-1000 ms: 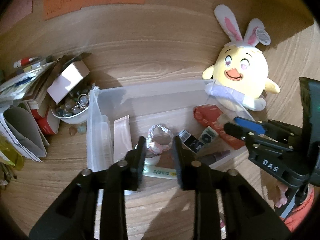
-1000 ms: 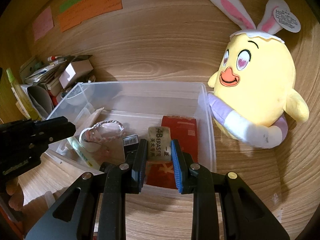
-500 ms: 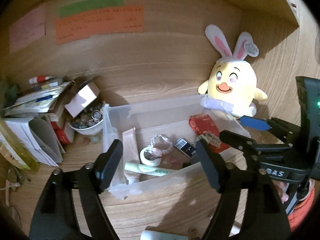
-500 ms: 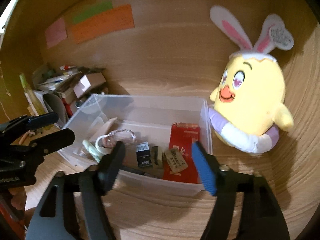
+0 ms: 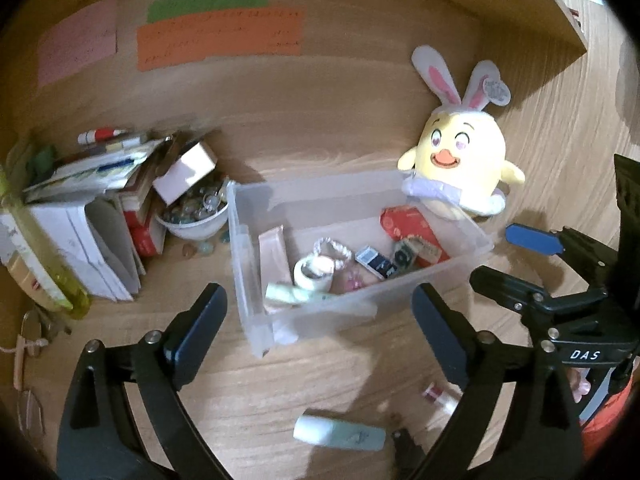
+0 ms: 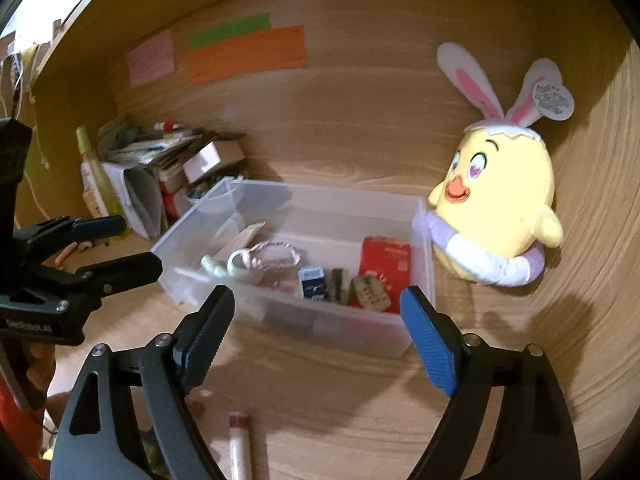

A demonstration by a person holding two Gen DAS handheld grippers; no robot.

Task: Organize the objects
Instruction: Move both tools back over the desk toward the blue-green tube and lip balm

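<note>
One clear plastic storage bin (image 5: 356, 308) sits on the wood-grain desk (image 5: 280, 368), and one yellow chick plush toy with white-and-pink rabbit ears (image 6: 500, 204) leans against the bin's right end wall. Inside the bin lie one red packet (image 6: 386, 260), one beige eraser (image 6: 370, 289) just in front of it, one small dark blue box (image 6: 313, 282), one roll of white tape (image 5: 314, 274), one braided pinkish cord loop (image 6: 276, 254) and one pale green tube (image 5: 288, 294); further small items there are too blurred to name. Three paper notes, pink (image 6: 151, 61), green (image 6: 229, 31) and orange (image 6: 246, 54), are stuck on the back panel. Two grippers show: the left gripper (image 5: 318, 318) and the right gripper (image 6: 316, 328) are both widening, with nothing between the fingers, each held above the desk in front of the bin. The stack of papers and boxes (image 5: 88, 200) at far left is smeared, and one white bowl of glass beads (image 5: 192, 216) is partly covered by a small white box (image 5: 184, 172). On the open desk in front of the bin lie one pale green capped tube (image 5: 340, 434) and one red-capped stick (image 6: 239, 440), cut off by the lower edge.
</note>
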